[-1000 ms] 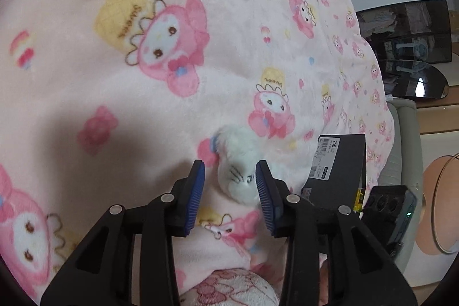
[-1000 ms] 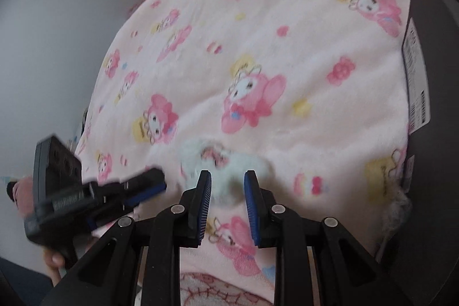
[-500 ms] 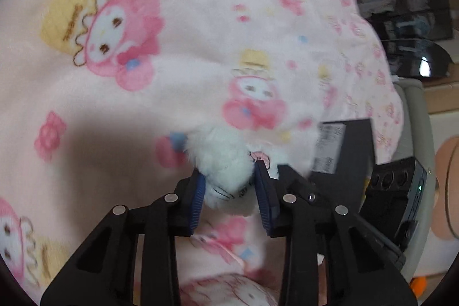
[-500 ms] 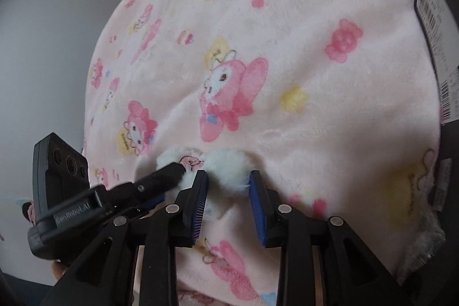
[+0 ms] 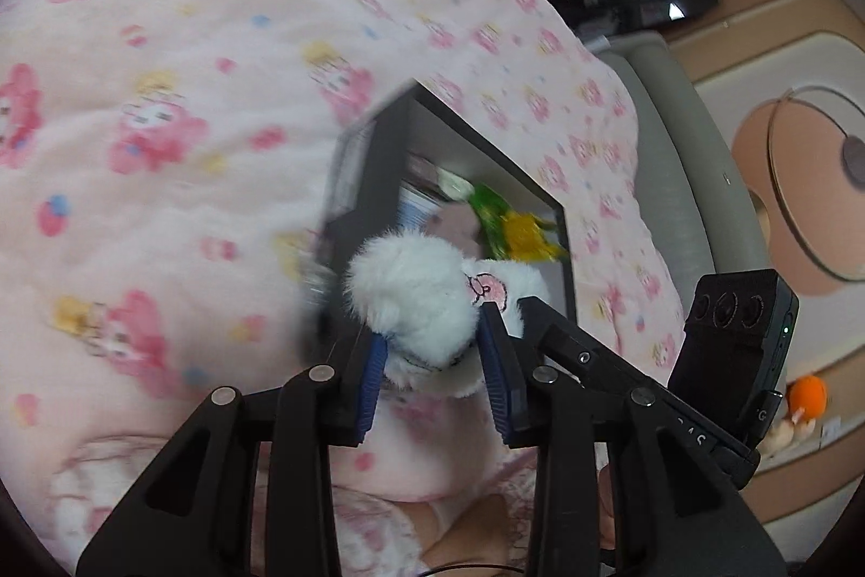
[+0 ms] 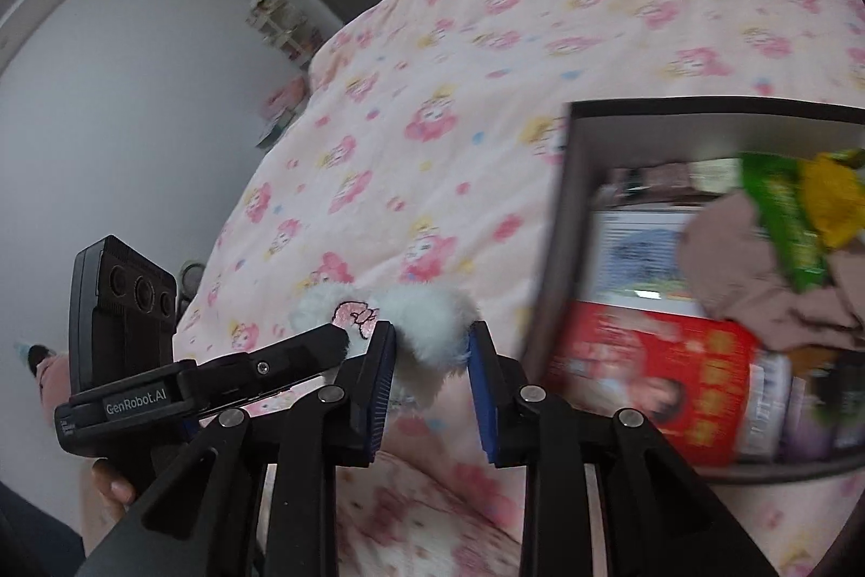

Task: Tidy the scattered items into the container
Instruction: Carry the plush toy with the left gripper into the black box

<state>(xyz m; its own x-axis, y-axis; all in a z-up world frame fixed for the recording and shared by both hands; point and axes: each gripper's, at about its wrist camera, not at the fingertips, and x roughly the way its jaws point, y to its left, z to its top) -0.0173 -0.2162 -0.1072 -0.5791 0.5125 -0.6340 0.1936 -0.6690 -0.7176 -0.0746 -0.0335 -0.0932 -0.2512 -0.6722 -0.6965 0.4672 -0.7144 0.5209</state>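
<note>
Lifted off the pink blanket [image 6: 432, 79] since the earlier frame, our white plush toy [image 5: 427, 306] now hangs beside the dark box [image 6: 562, 220], long axis crosswise, clamped at either end by left gripper [image 5: 432, 371] and right gripper [image 6: 432, 371].

Bedroom; pink cartoon-print bedspread [image 6: 486, 90]
</note>
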